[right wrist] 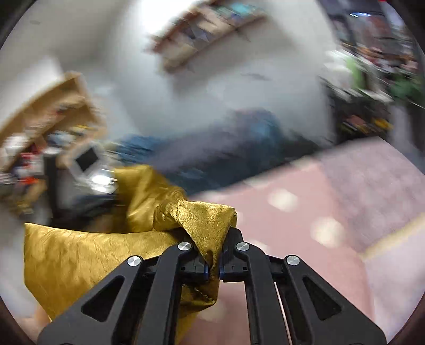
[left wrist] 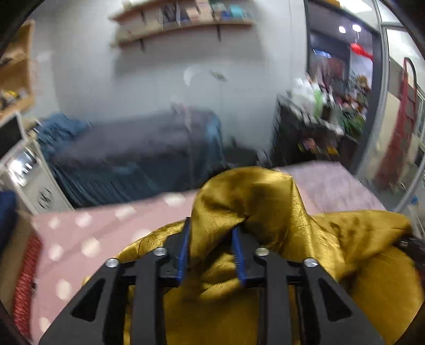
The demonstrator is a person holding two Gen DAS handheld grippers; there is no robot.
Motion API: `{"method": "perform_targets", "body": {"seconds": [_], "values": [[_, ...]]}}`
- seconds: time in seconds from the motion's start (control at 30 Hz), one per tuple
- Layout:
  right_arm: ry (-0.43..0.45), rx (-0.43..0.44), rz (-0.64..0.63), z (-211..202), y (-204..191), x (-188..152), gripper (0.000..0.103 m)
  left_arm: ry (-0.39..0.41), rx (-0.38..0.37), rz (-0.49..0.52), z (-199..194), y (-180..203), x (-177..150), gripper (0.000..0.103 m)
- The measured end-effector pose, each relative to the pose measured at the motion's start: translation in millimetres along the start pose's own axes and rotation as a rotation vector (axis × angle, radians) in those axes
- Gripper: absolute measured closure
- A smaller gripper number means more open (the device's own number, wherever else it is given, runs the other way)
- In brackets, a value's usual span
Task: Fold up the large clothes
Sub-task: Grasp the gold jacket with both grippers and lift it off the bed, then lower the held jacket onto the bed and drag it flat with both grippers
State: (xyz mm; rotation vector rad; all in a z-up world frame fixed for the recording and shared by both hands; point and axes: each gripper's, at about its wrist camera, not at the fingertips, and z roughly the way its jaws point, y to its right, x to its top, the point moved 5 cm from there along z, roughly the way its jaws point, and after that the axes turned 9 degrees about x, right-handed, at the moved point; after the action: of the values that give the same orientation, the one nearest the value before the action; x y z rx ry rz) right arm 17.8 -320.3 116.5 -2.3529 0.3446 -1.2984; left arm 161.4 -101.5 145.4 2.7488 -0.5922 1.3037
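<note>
A shiny gold garment (left wrist: 249, 196) is held up above a pink dotted cover (left wrist: 87, 238). My left gripper (left wrist: 212, 228) is shut on a bunched fold of it, the cloth rising over the blue fingertips (left wrist: 183, 249) and draping down on the right. In the right wrist view my right gripper (right wrist: 213, 238) is shut on another bunched part of the gold garment (right wrist: 202, 217), which hangs away to the left and below. Both views are blurred by motion.
The pink dotted cover (right wrist: 287, 228) meets a mauve blanket (right wrist: 372, 185) on the right. Beyond it is a dark blue bed (left wrist: 138, 148), a white cabinet (left wrist: 29, 180) at left, wall shelves (left wrist: 183, 21) and a cluttered dark shelf unit (left wrist: 313, 127) at right.
</note>
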Motion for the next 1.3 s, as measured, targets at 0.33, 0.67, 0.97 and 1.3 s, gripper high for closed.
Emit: {"method": "perform_targets", "body": {"seconds": [0.33,0.67,0.97,1.3], "values": [[-0.216,-0.29,0.465,22.3,160.0,-147.8,0.045,-0.172,0.007,0.123,47.6,-17.3,-145.2,0.006],[-0.174,-0.379,0.019,40.6,92.2,-97.5,0.027,-0.362,0.283,-0.173,27.5,-245.1,-246.7,0.007],[-0.366,-0.204,-0.115,125.5,6.8,-140.8,0.027,-0.521,0.092,-0.217,18.6,-247.7,-341.3,0.011],[-0.512,-0.203,0.061,195.8,27.3,-164.1,0.06,-0.455,0.166,-0.059,14.3,-212.3,-335.9,0.085]]}}
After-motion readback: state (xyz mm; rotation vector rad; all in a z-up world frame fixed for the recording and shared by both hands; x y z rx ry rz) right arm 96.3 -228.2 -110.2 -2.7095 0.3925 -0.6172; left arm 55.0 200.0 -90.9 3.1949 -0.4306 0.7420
